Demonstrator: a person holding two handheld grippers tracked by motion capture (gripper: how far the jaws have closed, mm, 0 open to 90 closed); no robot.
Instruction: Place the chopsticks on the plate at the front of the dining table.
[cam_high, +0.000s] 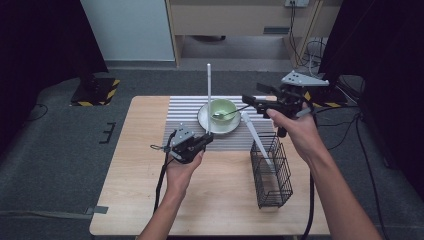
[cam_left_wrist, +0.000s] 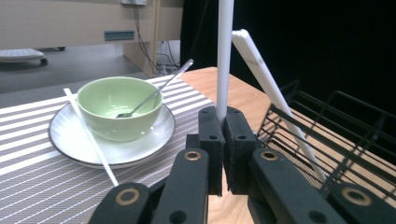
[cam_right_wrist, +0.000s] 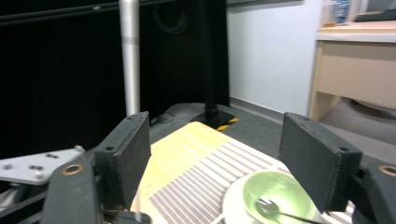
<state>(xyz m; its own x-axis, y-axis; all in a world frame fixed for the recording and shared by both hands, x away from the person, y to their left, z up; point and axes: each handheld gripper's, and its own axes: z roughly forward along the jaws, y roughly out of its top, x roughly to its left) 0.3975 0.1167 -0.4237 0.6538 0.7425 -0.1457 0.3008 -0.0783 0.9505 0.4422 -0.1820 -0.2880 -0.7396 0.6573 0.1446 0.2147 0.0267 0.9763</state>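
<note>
On the wooden worktop, toward its left, the left claw is clamped on the lower end of a white chopstick that stands upright, its tip well above the dishes; in the left gripper view the jaws press together around that stick. Just beyond lies the striped mat, bearing a white plate with a green bowl on it; a metal spoon rests in the bowl, handle slanting up to the right; a second thin white stick leans across the plate's rim. Right of the bowl, the right claw hovers with jaws spread and nothing between them; it seems close to the spoon's handle, though contact is hard to judge. Further right stands a black wire basket, with another white chopstick leaning out of it.
</note>
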